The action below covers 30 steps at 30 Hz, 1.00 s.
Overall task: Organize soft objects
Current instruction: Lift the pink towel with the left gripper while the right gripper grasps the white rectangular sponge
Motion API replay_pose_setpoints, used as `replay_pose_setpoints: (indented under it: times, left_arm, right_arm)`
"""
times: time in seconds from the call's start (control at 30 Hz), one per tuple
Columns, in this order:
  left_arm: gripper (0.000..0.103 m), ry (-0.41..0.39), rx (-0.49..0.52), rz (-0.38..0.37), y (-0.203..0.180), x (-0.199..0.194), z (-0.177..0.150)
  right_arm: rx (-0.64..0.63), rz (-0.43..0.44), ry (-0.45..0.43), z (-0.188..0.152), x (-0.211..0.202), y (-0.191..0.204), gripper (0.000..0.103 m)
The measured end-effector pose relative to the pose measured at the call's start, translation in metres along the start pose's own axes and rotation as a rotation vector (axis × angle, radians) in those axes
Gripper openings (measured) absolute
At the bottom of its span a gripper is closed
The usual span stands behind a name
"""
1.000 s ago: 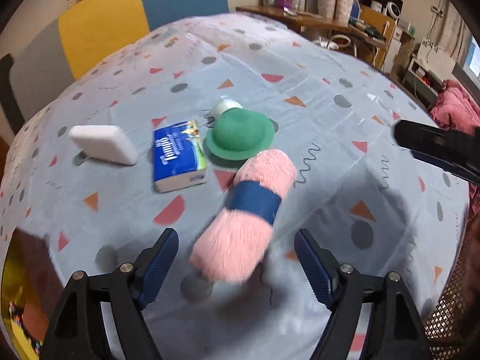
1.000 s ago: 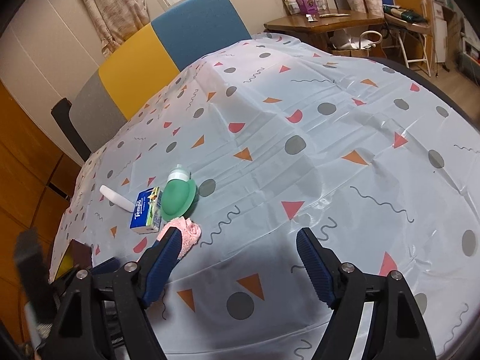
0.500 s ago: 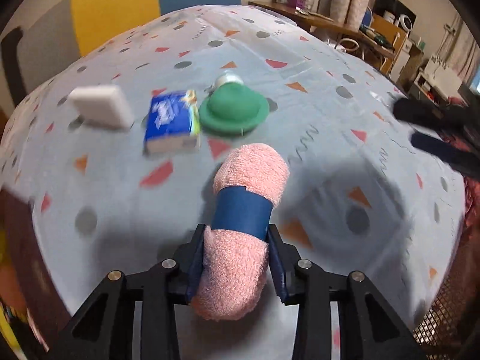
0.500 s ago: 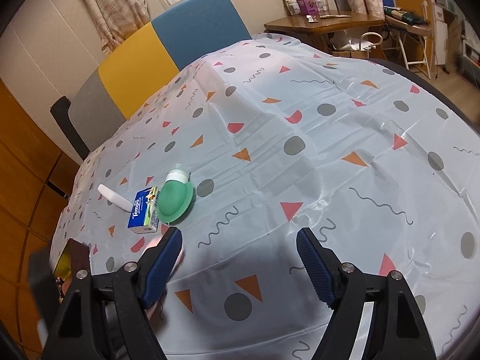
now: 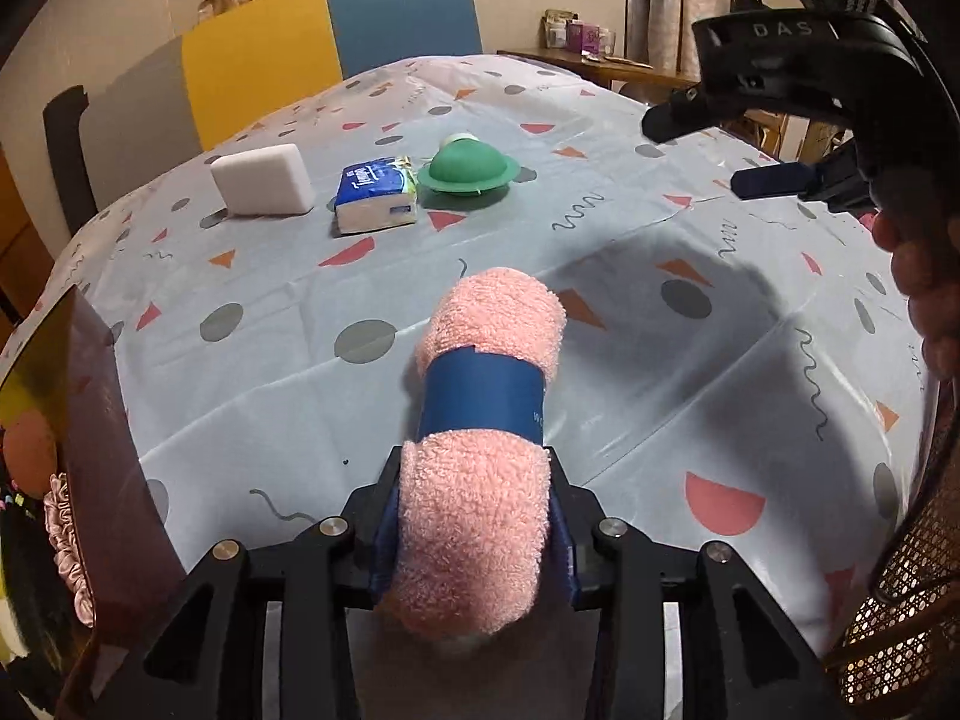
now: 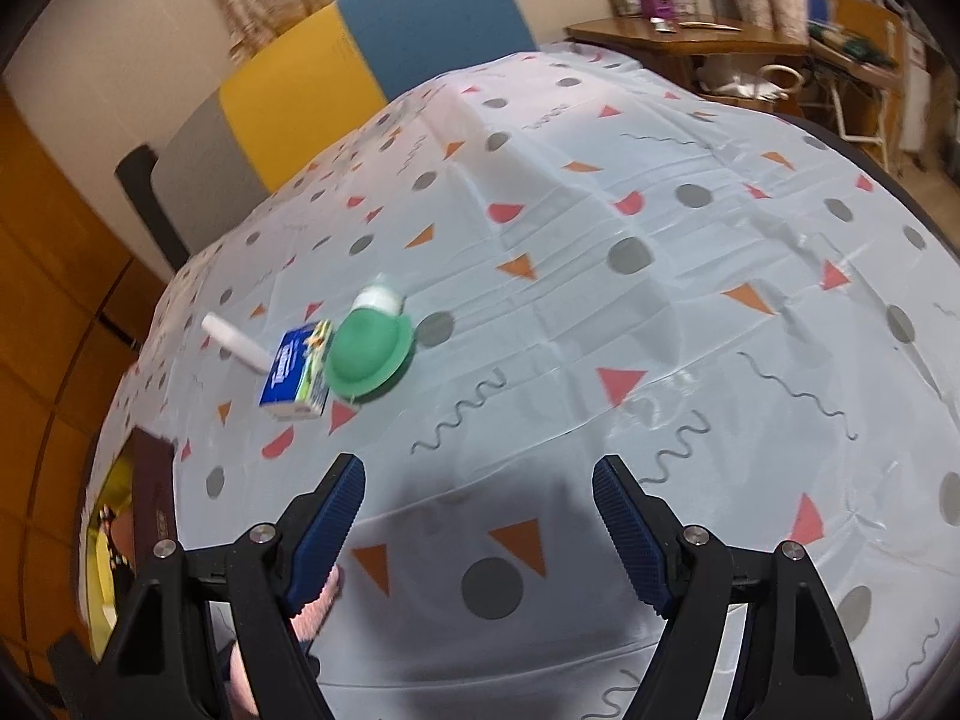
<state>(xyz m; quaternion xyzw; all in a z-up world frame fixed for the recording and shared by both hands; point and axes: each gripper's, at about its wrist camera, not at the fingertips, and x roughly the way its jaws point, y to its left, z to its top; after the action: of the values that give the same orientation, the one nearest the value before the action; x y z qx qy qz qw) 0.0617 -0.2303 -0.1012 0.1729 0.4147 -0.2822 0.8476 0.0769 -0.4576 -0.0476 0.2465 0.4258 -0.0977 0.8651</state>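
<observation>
My left gripper (image 5: 474, 525) is shut on a rolled pink towel (image 5: 486, 420) with a blue band and holds it above the near part of the table. Farther back lie a white sponge (image 5: 264, 180), a blue tissue pack (image 5: 377, 195) and a green hat-shaped object (image 5: 469, 167). My right gripper (image 6: 477, 507) is open and empty above the tablecloth; it also shows in the left wrist view (image 5: 750, 144) at upper right. The tissue pack (image 6: 295, 375), the green object (image 6: 367, 354) and the sponge (image 6: 234, 347) lie ahead and left of it. A bit of the pink towel (image 6: 318, 603) shows at lower left.
The table carries a pale blue cloth (image 5: 630, 252) with triangles and dots. A dark box (image 5: 90, 438) holding soft items stands at the table's left edge; it also shows in the right wrist view (image 6: 147, 498). A yellow and blue chair (image 5: 324, 48) stands behind the table.
My left gripper closed on the pink towel and lifted it back toward the near edge. My right gripper moved closer to the tissue pack and the green object.
</observation>
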Motion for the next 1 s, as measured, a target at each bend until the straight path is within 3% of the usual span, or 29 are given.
replay_pose_setpoints:
  times: [0.17, 0.33, 0.47, 0.77, 0.87, 1.0]
  left_arm:
    - [0.040, -0.042, 0.023, 0.008, -0.003, -0.002, -0.005]
    - [0.040, -0.073, 0.020, -0.003, -0.001, -0.003, -0.008]
    - [0.040, -0.087, 0.011, -0.011, 0.001, -0.004, -0.010]
    - [0.040, -0.102, -0.016, -0.051, 0.008, -0.003, -0.011]
    - [0.040, -0.108, -0.022, -0.058, 0.009, -0.002, -0.011]
    - [0.040, -0.113, -0.033, -0.073, 0.010, -0.003, -0.013]
  right_arm:
    - [-0.098, 0.099, 0.045, -0.004, 0.007, 0.022, 0.077]
    - [-0.157, 0.116, 0.095, 0.002, 0.021, 0.042, 0.076]
    - [-0.188, 0.120, 0.092, 0.027, 0.033, 0.066, 0.064]
    - [-0.329, 0.164, 0.148, 0.079, 0.082, 0.154, 0.065]
    - [-0.420, 0.154, 0.168, 0.091, 0.100, 0.190, 0.073]
    - [-0.536, 0.117, 0.215, 0.098, 0.135, 0.234, 0.073]
